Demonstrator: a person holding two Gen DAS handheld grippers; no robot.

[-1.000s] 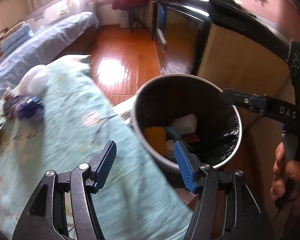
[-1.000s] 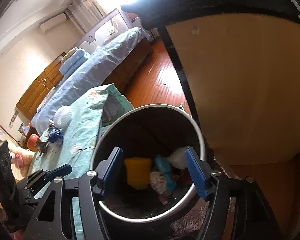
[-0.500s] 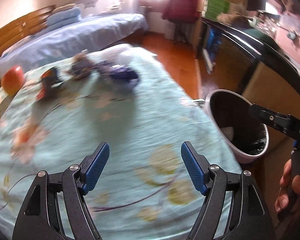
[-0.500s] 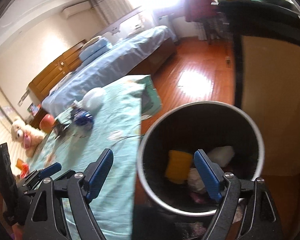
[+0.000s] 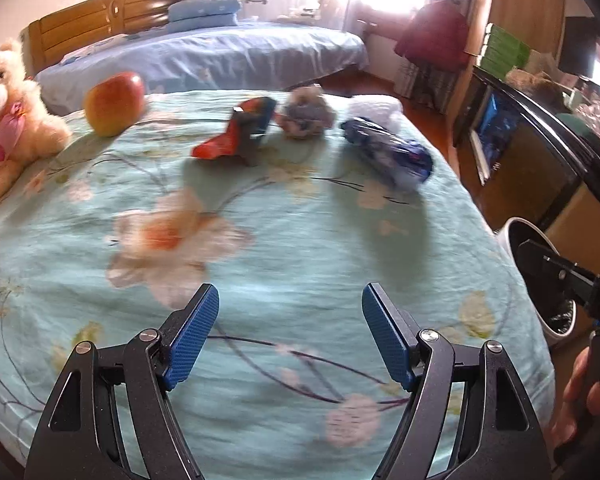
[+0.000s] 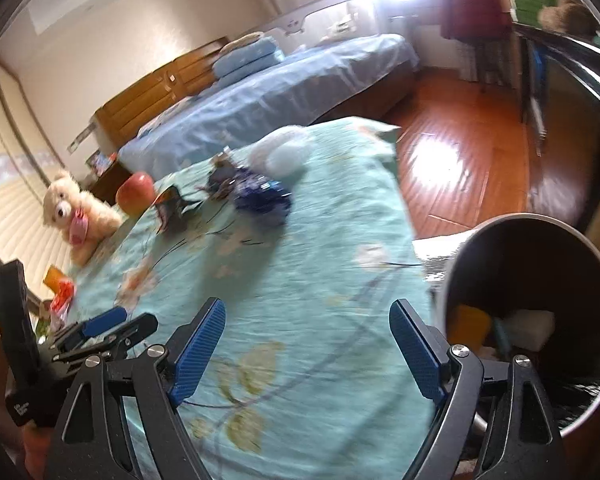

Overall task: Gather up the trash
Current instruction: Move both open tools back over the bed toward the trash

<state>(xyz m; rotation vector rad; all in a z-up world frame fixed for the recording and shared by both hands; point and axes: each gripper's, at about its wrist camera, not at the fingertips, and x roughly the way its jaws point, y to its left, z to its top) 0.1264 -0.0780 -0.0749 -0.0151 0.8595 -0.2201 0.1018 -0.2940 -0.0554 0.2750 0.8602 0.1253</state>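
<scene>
**Both grippers spread wide above the quilt, nothing held**

Left gripper [image 5: 290, 334] hangs over the pale green floral quilt [image 5: 284, 248] with its blue-padded fingers [image 5: 192, 336] set far apart and nothing between them. Right gripper [image 6: 308, 354] is likewise spread and carries nothing, poised over the quilt's near edge just beside the round dark-lined trash bin with a pale rim [image 6: 540, 280].

The trash lies in a loose row across the far part of the quilt: a crumpled dark blue wrapper [image 5: 392, 156], a white wad of tissue [image 5: 374, 110] just behind it, a greyish crumpled ball [image 5: 306, 114], and a red-and-black torn packet [image 5: 240, 132]. All are well apart from both grippers. Inside the bin sit a yellow piece [image 6: 468, 326] and a white scrap [image 6: 530, 326].

A red-yellow apple [image 5: 114, 104] rests further left, near a cream teddy bear with a pink bow [image 5: 8, 116]. Beyond stands a bed in blue sheets [image 5: 220, 56].
</scene>
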